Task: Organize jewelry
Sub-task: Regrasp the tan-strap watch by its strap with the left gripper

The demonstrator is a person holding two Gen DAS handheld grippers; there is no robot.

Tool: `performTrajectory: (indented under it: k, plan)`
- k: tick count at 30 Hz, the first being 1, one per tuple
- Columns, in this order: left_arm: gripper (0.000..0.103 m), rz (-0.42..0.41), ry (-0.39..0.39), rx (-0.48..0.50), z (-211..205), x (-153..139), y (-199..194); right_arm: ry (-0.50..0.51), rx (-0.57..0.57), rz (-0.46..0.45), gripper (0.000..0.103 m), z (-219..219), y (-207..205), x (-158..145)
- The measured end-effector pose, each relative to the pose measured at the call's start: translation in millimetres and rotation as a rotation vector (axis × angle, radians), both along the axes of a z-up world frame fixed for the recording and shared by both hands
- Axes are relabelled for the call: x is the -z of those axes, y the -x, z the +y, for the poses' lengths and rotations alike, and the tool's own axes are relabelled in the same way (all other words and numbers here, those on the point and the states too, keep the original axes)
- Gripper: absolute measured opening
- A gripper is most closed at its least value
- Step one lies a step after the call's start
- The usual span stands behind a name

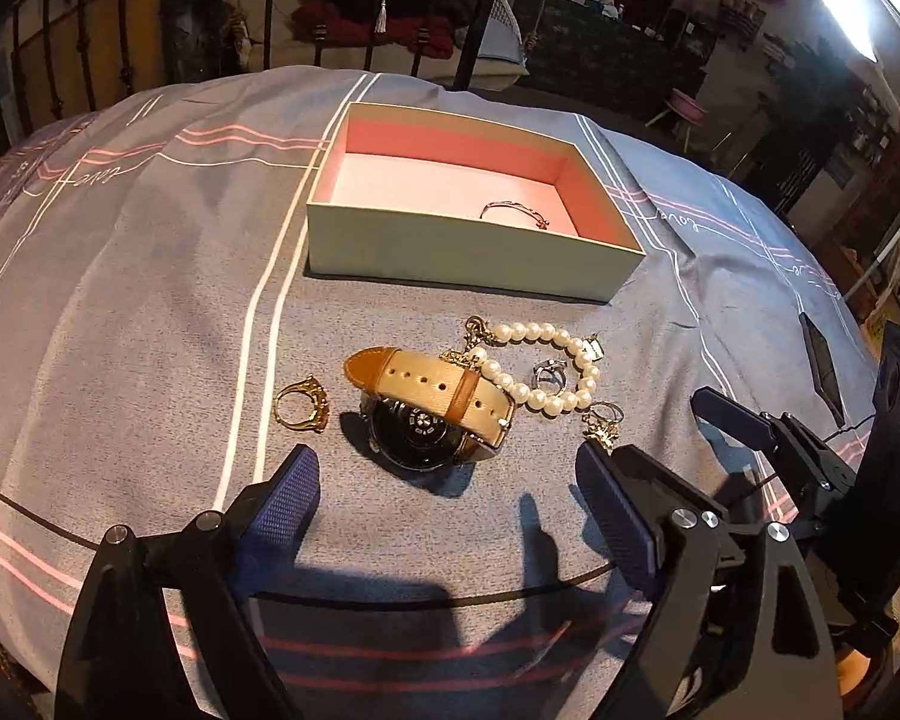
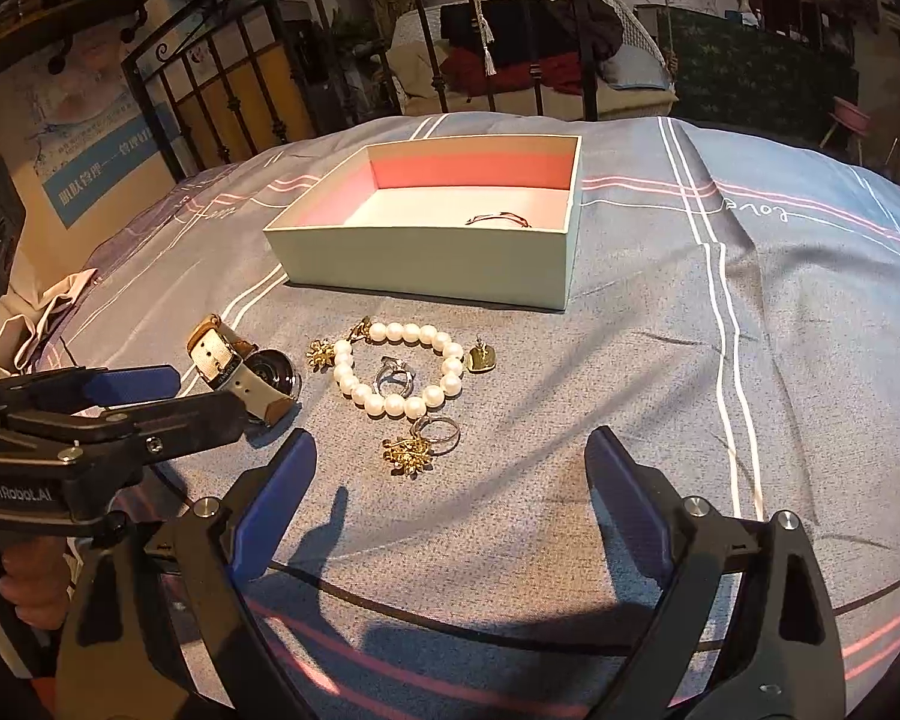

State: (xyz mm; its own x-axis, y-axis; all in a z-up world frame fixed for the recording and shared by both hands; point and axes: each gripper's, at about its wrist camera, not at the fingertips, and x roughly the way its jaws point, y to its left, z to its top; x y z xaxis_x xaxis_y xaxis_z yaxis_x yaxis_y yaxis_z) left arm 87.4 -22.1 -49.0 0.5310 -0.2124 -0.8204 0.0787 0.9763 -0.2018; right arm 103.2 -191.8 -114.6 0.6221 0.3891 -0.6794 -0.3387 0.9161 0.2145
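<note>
Jewelry: loose pieces lie in a cluster on a grey-blue bedspread [image 2: 630,330] with white and pink stripes, just in front of an open box.
Box: pale green cardboard box [image 1: 450,249] with a pink lining, lid off, standing on the bedspread; a thin rose-coloured bangle [image 2: 498,219] lies on its floor near the front wall.
Pearl bracelet: white bead bracelet [image 2: 390,369] forming a loop, with a gold flower charm at one end and a gold heart charm [image 2: 482,356] at the other.
Silver ring: small silver ring [image 2: 395,381] lying inside the bracelet's loop.
Flower ring: silver ring with a gold flower cluster [image 2: 420,444], just beside the bracelet on the near side.
Watch: round dark-faced wristwatch with a cream and tan leather strap [image 1: 432,405], lying on its side, its strap touching the bracelet.
Gold ring: ornate gold ring [image 1: 302,405], apart from the watch on its far side from the pearls.
Left gripper: black gripper with blue pads [image 1: 447,498], jaws spread wide with nothing between them, hovering just short of the watch.
Right gripper: same build [image 2: 450,480], jaws spread wide and holding nothing, hovering just short of the flower ring.
</note>
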Motion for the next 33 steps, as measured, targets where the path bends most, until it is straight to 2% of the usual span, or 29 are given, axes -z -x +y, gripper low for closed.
performTrajectory:
  k: [1,2,4,6,7,8,9,13,15,17,20,25,26,27,33]
  plan:
    - [0.083,0.003,-0.003,-0.008,-2,2,-4,0.003,-0.002,0.004,0.090,0,0,1]
    - [0.077,0.011,0.003,-0.011,-3,5,-10,0.008,-0.006,0.007,0.090,1,0,1]
    - [0.062,0.030,0.024,-0.010,-3,10,-18,0.020,-0.012,0.011,0.090,2,-1,2]
    - [0.037,0.032,0.029,-0.022,-1,14,-24,0.025,-0.018,0.014,0.090,3,-2,3]
    - [0.033,0.043,0.045,-0.019,1,16,-27,0.026,-0.022,0.018,0.090,5,-2,4]
    - [0.021,0.050,0.062,-0.016,3,18,-30,0.028,-0.026,0.022,0.090,6,-3,5]
    - [0.015,0.041,0.055,-0.021,4,18,-31,0.030,-0.028,0.024,0.090,7,-4,6]
    - [0.014,0.029,0.057,-0.022,9,16,-31,0.032,-0.045,0.027,0.087,13,-5,5]
    - [0.014,0.022,0.057,-0.020,12,13,-29,0.039,-0.054,0.028,0.076,14,-6,5]
    - [0.014,0.017,0.051,-0.025,12,11,-27,0.046,-0.063,0.033,0.054,16,-5,5]
    - [0.014,0.008,0.037,-0.026,13,9,-23,0.057,-0.083,0.044,0.035,21,-4,7]
    - [0.014,0.003,0.025,-0.008,10,7,-21,0.084,-0.087,0.042,0.032,29,-5,9]
    - [0.014,0.001,0.026,-0.007,9,6,-21,0.093,-0.092,0.040,0.021,30,-5,9]
    - [0.014,0.001,0.027,-0.005,9,6,-21,0.102,-0.099,0.037,0.019,31,-5,9]
    - [0.014,-0.010,0.025,0.001,10,3,-20,0.102,-0.107,0.018,0.019,32,1,5]
